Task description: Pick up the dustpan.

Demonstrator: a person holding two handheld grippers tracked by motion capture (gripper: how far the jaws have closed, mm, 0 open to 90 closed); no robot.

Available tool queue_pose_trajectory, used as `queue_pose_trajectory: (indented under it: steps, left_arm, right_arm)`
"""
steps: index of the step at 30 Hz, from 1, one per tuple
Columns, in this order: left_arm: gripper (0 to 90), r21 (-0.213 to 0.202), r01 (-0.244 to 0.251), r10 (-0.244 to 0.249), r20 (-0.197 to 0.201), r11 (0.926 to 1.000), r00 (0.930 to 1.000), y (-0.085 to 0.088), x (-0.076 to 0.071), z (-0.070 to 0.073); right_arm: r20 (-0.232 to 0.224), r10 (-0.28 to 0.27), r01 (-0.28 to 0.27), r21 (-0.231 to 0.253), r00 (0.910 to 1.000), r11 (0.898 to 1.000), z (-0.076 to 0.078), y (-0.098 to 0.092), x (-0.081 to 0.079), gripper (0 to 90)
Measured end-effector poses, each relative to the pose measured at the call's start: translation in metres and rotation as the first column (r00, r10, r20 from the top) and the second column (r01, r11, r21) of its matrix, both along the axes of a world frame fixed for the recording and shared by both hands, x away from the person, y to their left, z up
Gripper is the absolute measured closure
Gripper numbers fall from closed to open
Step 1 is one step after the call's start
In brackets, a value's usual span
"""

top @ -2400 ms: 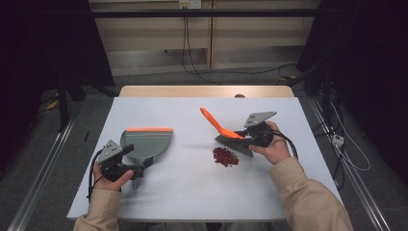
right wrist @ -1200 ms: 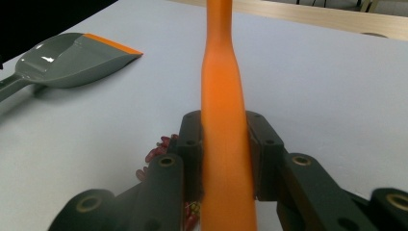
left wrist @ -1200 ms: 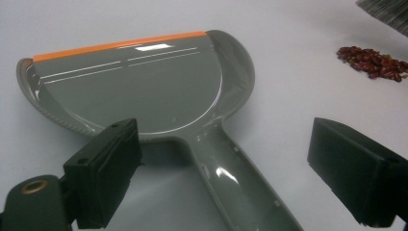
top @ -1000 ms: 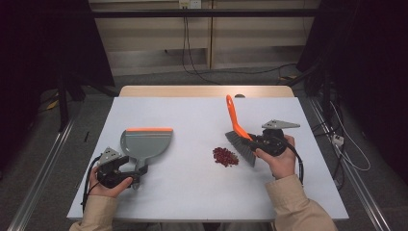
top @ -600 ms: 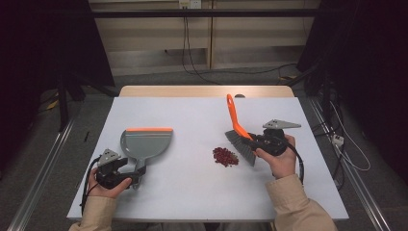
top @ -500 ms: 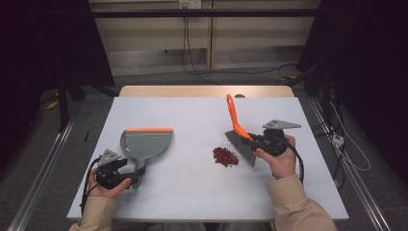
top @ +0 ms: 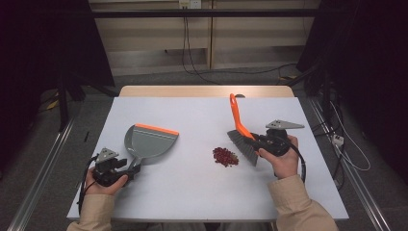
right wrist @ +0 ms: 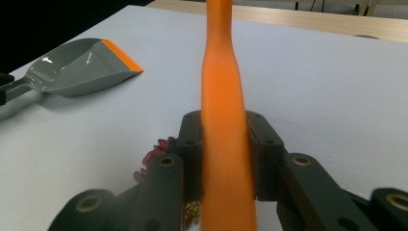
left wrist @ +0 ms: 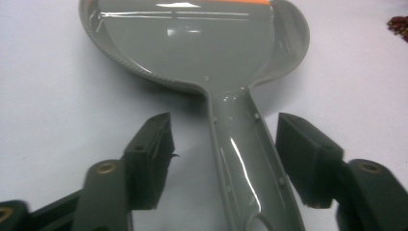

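A grey dustpan (top: 149,142) with an orange lip lies flat on the white table, left of centre. Its handle (left wrist: 245,159) runs back between the jaws of my left gripper (top: 132,168). Those jaws have just been closing, and in the left gripper view (left wrist: 226,127) a gap still shows on each side of the handle. My right gripper (top: 250,139) is shut on the orange handle of a brush (top: 235,115), which stands nearly upright (right wrist: 223,72) with its dark bristles (top: 243,147) down. A small pile of red bits (top: 225,156) lies just left of the bristles.
The white table (top: 192,192) has a wooden strip (top: 207,91) along its far edge. Dark floor, cables and metal rails surround it. The red bits (left wrist: 399,24) sit far from the dustpan's mouth.
Since the earliest frame my right hand has shifted right and tipped the brush handle more upright. My left hand has drawn back along the dustpan handle. Over the last second both hands stayed put.
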State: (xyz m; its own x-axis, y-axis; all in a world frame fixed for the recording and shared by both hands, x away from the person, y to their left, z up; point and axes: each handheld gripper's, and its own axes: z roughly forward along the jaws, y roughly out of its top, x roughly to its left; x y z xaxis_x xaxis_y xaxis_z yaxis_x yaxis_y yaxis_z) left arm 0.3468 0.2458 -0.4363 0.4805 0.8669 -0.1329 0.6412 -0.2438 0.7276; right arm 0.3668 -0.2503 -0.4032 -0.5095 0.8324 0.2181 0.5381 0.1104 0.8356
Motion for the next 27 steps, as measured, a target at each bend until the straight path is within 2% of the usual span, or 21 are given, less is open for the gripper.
queue_pose_trajectory:
  steps: [4,7,9,11,13,14,16,20,24,27]
  left_arm:
    - [42.4,0.034,-0.014,0.016,-0.058,0.9993,0.9982,-0.01,0.012,-0.003]
    - [52.7,0.043,-0.016,0.019,-0.076,0.999,0.9969,-0.014,0.018,-0.003]
    - [57.7,0.047,0.001,0.003,-0.093,0.9989,0.9957,-0.017,0.021,-0.003]
    - [61.8,0.078,0.009,-0.002,-0.091,0.9969,0.9959,-0.017,0.023,-0.003]
    - [62.6,0.07,0.013,-0.006,-0.096,0.9975,0.9954,-0.014,0.024,-0.003]
    - [62.8,0.068,0.017,-0.011,-0.082,0.9976,0.9966,-0.014,0.024,-0.002]
    - [62.9,0.073,0.027,-0.021,-0.08,0.997,0.9966,-0.013,0.024,-0.001]
    - [63.1,0.027,0.04,-0.038,-0.071,0.9988,0.9968,-0.007,0.023,0.004]
    - [63.2,0.038,0.054,-0.052,-0.057,0.9978,0.9971,-0.005,0.02,0.008]
    - [63.2,0.018,0.076,-0.075,-0.048,0.997,0.996,-0.006,0.019,0.011]
  right_arm:
    - [0.003,0.001,-0.001,0.004,1.0,1.0,0.001,0.0,0.0,71.7]
    - [0.004,0.001,-0.001,0.003,1.0,1.0,0.001,0.0,-0.001,71.6]
    - [0.001,0.001,-0.001,0.003,1.0,1.0,0.001,0.0,0.0,71.6]
    - [-0.002,-0.002,0.002,-0.002,1.0,1.0,0.0,-0.001,-0.001,71.7]
    - [-0.002,-0.003,0.003,-0.003,1.0,1.0,0.0,-0.001,-0.001,71.6]
    - [-0.001,-0.005,0.005,-0.004,1.0,1.0,0.0,-0.002,-0.001,71.7]
    - [0.0,-0.006,0.006,-0.002,1.0,1.0,-0.001,-0.002,-0.001,71.6]
    - [-0.002,-0.004,0.004,-0.007,1.0,1.0,-0.001,-0.001,-0.001,71.6]
    - [0.002,-0.005,0.005,-0.009,1.0,1.0,-0.001,-0.001,0.0,71.7]
    - [-0.001,-0.003,0.003,-0.011,1.0,1.0,-0.001,-0.001,0.0,71.6]
